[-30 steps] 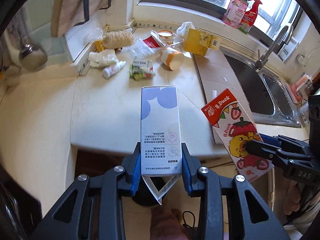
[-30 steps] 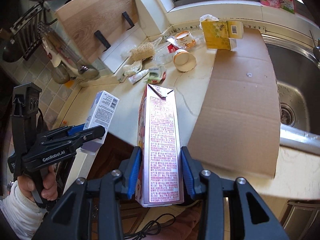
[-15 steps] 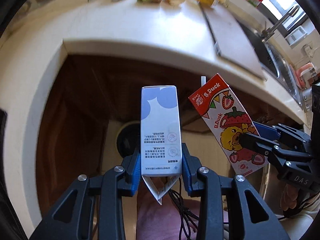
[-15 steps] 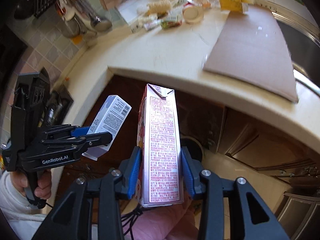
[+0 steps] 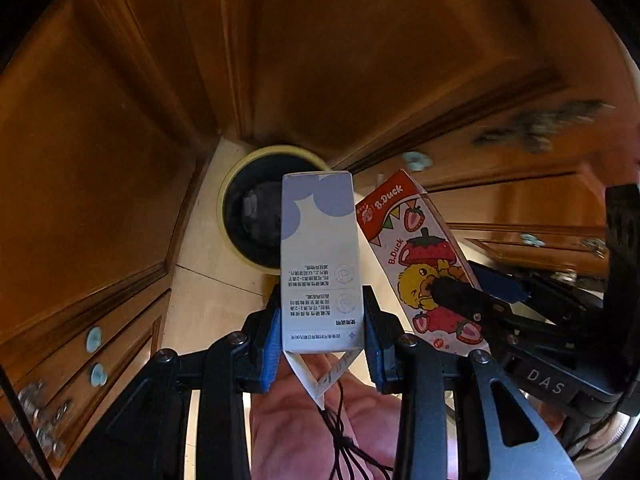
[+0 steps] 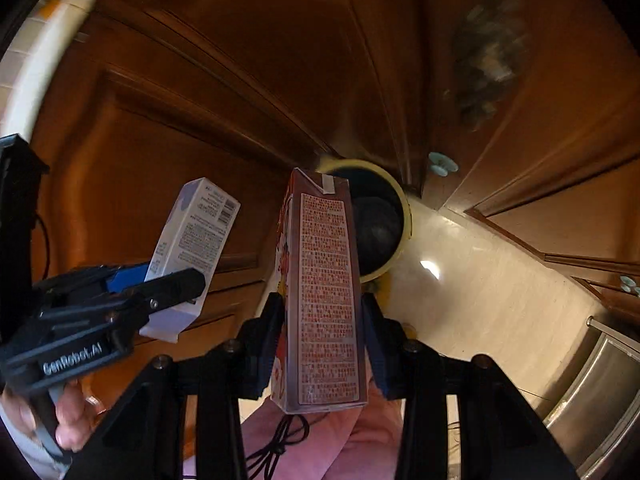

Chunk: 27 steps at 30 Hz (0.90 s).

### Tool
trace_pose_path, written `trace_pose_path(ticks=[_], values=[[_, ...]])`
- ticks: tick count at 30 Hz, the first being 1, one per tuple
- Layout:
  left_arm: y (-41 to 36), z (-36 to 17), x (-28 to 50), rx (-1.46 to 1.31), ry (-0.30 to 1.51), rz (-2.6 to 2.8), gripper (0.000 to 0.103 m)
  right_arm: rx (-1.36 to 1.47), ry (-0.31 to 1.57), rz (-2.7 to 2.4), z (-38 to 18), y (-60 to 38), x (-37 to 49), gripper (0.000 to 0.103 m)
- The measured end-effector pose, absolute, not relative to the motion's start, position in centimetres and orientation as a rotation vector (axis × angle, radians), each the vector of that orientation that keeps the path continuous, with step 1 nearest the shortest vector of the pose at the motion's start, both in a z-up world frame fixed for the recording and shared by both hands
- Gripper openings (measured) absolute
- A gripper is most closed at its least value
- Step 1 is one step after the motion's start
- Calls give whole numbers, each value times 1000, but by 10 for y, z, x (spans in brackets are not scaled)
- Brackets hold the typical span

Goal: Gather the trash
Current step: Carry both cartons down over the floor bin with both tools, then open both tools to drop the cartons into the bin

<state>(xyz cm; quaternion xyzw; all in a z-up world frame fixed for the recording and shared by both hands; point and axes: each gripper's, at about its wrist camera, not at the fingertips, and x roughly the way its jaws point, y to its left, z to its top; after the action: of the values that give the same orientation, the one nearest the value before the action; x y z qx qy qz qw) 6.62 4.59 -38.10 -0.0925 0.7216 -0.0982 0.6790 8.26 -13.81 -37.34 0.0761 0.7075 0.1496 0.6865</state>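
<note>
Two cartons held above the floor bin, ready for disposal.

Left to right in the left wrist view: the yellow-rimmed trash bin (image 5: 236, 204) stands on the floor against the wooden cabinets (image 5: 100, 152); its dark liner seems to hold something crumpled, though shadow obscures it. The left gripper (image 5: 322, 340) clamps the white-and-blue carton (image 5: 320, 260); the right gripper (image 5: 472, 300) clamps the strawberry B.Duck carton (image 5: 416, 256). Both cartons hang near the rim, not squarely over the opening, so a release now could bounce one onto the floor.
</note>
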Motion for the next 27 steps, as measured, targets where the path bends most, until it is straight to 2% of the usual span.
trace_pose_path(ticks=[7, 10, 12, 14, 15, 17, 18, 27], values=[[50, -446, 91, -244, 1701, -185, 34, 78, 1657, 305, -431, -104, 119, 40], [56, -461, 103, -238, 1708, -164, 37, 35, 1674, 281, -445, -91, 135, 41], [59, -467, 110, -236, 1716, -144, 47, 29, 1691, 256, -453, -90, 146, 41], [66, -472, 111, -228, 1718, -114, 71, 43, 1689, 234, -456, -93, 150, 43], [69, -471, 112, -224, 1714, -102, 77, 61, 1684, 225, -455, -95, 153, 45], [73, -470, 113, -221, 1708, -95, 78, 75, 1683, 227, -454, -99, 153, 60], [76, -468, 114, -218, 1708, -96, 78, 79, 1681, 230, -452, -100, 153, 61], [71, -435, 105, -106, 1674, -80, 78, 91, 1662, 262, -429, -106, 138, 62]])
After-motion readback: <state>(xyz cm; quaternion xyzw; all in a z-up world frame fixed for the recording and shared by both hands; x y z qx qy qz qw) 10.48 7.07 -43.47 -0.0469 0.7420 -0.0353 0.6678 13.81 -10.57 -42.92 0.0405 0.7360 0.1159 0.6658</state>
